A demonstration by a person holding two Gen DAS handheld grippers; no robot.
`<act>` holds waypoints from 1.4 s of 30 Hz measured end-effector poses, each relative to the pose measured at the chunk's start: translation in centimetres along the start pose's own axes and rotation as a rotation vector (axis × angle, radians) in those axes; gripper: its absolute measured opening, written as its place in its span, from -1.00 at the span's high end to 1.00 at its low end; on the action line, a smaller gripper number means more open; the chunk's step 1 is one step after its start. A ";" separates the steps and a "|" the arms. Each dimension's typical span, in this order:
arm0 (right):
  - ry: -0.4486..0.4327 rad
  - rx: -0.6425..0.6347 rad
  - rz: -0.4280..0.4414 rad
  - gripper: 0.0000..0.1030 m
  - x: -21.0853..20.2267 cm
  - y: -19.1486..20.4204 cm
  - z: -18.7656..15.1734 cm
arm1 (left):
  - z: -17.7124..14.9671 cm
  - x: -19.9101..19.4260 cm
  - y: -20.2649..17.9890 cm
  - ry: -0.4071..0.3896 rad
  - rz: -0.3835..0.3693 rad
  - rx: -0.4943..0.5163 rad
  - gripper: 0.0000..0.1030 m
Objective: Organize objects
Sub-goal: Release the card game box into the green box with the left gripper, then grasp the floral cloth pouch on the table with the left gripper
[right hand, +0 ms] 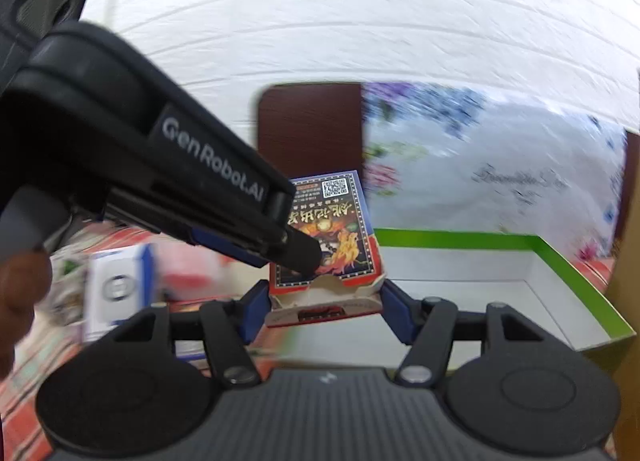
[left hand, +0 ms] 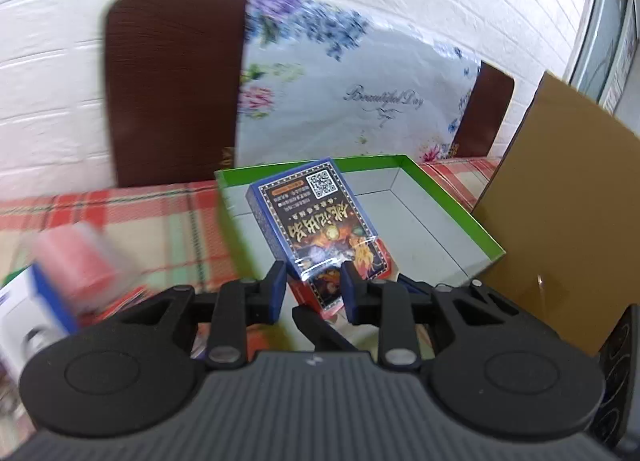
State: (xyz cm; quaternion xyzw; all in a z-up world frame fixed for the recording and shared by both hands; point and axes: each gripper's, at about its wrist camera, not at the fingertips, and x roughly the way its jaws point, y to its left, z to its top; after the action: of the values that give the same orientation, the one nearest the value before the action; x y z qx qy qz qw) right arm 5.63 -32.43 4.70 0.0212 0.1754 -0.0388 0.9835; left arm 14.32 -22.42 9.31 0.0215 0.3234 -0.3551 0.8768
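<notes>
A card pack (left hand: 316, 217) with a blue top, a black printed face and a red bottom is held in the air over the near left corner of a green-rimmed box (left hand: 452, 201). My left gripper (left hand: 314, 281) is shut on the pack's lower part, the plastic wrap between its fingers. My right gripper (right hand: 324, 301) is shut on the pack's red bottom end (right hand: 324, 297), whose flap is open. In the right wrist view the left gripper's body (right hand: 152, 165) crosses from the upper left and its finger covers part of the pack (right hand: 332, 221). The green-rimmed box (right hand: 560, 261) is white inside.
A red and green plaid cloth (left hand: 140, 217) covers the table. A blurred pink object (left hand: 80, 257) and a white and blue box (right hand: 116, 289) lie at the left. A brown cardboard sheet (left hand: 568, 213) stands at the right. A dark chair back (left hand: 172, 85) with a floral cloth is behind.
</notes>
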 end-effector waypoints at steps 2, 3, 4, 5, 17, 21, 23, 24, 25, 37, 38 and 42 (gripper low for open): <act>0.025 0.025 -0.018 -0.21 1.7 -1.3 -0.2 | 0.4 2.0 -0.4 0.017 -0.001 0.008 0.39; 0.041 0.029 -0.030 -0.22 2.6 -1.9 -0.4 | 0.4 2.9 -0.3 0.027 -0.003 0.012 0.38; 0.053 0.033 -0.041 -0.32 3.4 -2.3 -0.7 | 0.2 3.6 -0.4 0.033 0.006 0.015 0.38; 0.060 0.036 -0.046 -0.36 3.9 -2.3 -1.1 | 0.1 4.3 -0.5 0.039 0.027 0.022 0.38; -0.080 0.076 -0.020 -0.39 -2.9 1.0 -3.3 | -3.5 -3.4 1.4 -0.038 0.097 -0.014 0.27; -0.074 0.068 0.043 -0.39 -5.4 3.2 -4.5 | -6.7 -6.4 3.2 -0.021 0.152 -0.031 0.26; -0.044 0.052 0.084 -0.39 -5.8 4.4 -4.9 | -8.5 -7.6 4.4 -0.010 0.183 -0.050 0.22; -0.019 0.045 0.110 -0.39 -5.8 5.0 -5.1 | -9.4 -8.1 5.2 0.002 0.198 -0.065 0.19; 0.009 0.044 0.136 -0.39 -5.6 5.6 -5.4 | -10.3 -8.5 6.0 0.015 0.213 -0.088 0.19; 0.207 -0.083 0.350 -0.40 -4.2 13.2 -7.0 | -17.5 -14.8 16.2 0.034 0.398 -0.361 0.11; 0.211 -0.102 0.367 -0.40 -4.0 14.0 -6.7 | -17.7 -15.6 17.1 0.020 0.407 -0.395 0.09; 0.175 -0.229 0.441 -0.40 -2.5 18.2 -5.1 | -15.1 -17.8 20.8 -0.068 0.410 -0.485 -0.31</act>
State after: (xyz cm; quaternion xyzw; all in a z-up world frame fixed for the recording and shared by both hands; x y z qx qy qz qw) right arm 3.09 -13.80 1.32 -0.0494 0.2544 0.1987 0.9452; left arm 9.65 8.03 3.77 -0.1353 0.3582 -0.0840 0.9199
